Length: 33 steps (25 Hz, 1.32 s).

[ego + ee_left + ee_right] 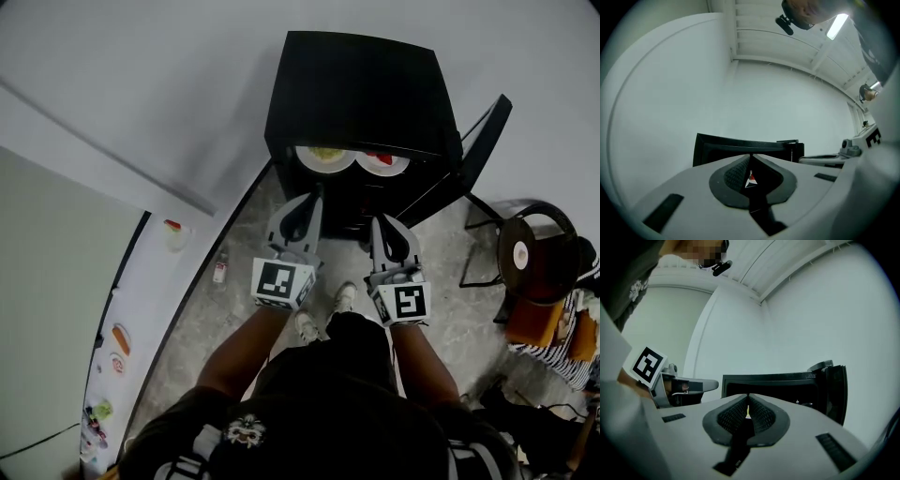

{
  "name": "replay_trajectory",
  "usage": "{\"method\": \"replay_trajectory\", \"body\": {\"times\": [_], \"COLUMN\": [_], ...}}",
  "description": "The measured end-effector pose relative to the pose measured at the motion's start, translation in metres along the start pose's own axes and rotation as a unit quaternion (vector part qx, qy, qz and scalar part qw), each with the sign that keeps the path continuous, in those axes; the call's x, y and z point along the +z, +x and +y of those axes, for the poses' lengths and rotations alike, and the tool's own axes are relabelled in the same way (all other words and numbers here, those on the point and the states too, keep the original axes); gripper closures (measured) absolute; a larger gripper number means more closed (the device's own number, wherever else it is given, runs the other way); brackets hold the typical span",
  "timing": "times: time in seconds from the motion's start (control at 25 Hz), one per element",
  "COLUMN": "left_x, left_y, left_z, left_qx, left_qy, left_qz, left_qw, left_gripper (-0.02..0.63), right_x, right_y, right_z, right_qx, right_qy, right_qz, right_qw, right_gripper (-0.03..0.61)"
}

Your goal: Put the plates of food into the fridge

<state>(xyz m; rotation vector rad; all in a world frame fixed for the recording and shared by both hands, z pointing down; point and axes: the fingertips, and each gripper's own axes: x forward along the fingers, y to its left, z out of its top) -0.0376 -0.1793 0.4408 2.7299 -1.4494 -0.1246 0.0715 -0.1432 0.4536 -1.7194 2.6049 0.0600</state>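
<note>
Both plates of food [325, 157] sit inside the mini fridge [356, 84] just ahead of the left gripper [310, 201] and right gripper [379, 225], both pressed together and empty, so best draw straight back, then push the right-hand door [476, 150] closed.

Black box-shaped compact fridge [356, 84], door swung open, standing on a grey speckled stone floor [225, 328]. Inside its opening, side by side and touching: a round white plate with yellow food [325, 156] and a round white plate with red food [384, 159]. A small bottle [219, 272] stands on the floor beside a long white counter [155, 300].
</note>
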Motion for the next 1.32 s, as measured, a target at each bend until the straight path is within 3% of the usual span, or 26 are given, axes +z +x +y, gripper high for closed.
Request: {"method": "replay_trajectory", "body": {"times": [0.2, 0.52, 0.8, 1.32], "left_x": [0.007, 0.016, 0.020, 0.019], "left_y": [-0.025, -0.063, -0.074, -0.078], "left_z": [-0.008, -0.022, -0.036, -0.051], "left_qx": [-0.017, -0.016, -0.025, -0.041], "left_qy": [-0.035, 0.006, -0.004, -0.007], "left_qz": [0.010, 0.011, 0.005, 0.005], "left_qw": [0.9992, 0.9998, 0.9997, 0.9991], "left_gripper": [0.591, 0.591, 0.591, 0.591], "right_x": [0.004, 0.034, 0.046, 0.032], "right_y": [-0.018, -0.046, -0.057, -0.064], "right_z": [0.004, 0.034, 0.048, 0.048], "right_qx": [-0.023, -0.044, -0.050, -0.059], "right_qy": [-0.016, -0.036, -0.040, -0.027], "right_qz": [0.019, 0.000, -0.022, 0.013], "right_qw": [0.999, 0.998, 0.998, 0.998], "right_gripper": [0.551, 0.554, 0.554, 0.554]}}
